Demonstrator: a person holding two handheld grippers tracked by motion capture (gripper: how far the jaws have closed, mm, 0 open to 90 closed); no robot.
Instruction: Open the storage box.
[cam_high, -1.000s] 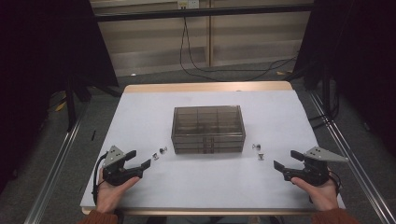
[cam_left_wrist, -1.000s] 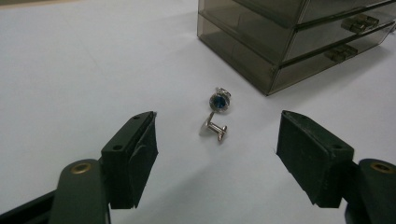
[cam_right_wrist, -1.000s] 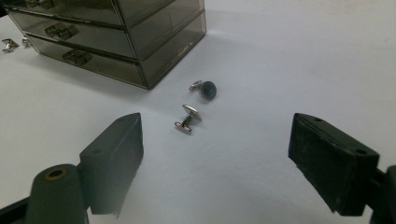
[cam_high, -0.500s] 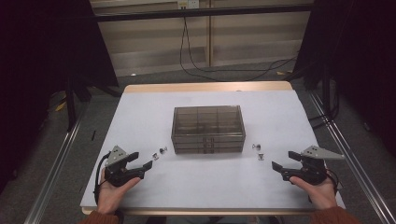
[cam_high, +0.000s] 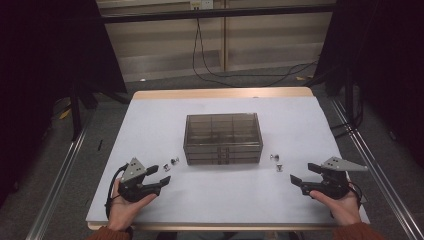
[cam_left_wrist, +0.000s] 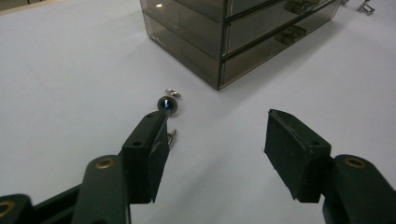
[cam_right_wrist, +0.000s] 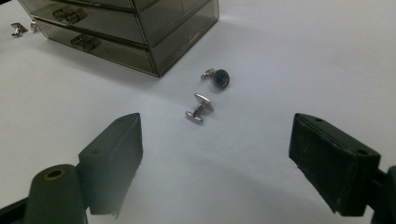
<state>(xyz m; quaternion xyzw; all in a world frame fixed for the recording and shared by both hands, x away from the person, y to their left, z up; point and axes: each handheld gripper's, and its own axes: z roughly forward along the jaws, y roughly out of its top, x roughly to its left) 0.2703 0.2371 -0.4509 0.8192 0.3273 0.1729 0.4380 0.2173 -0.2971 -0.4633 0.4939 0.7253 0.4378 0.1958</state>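
My left gripper (cam_high: 161, 174) low over the white table (cam_high: 150, 125), jaws apart and just been closing with nothing between them, two cufflinks (cam_left_wrist: 166, 103) just ahead; smoky drawer box (cam_high: 223, 138) mid-table; two more cufflinks (cam_right_wrist: 200, 108) beyond my right gripper (cam_high: 301, 174), jaws wide, empty

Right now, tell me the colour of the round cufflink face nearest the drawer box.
Dark blue-green, set in a silver rim: the cufflink, clearest in the right gripper view.
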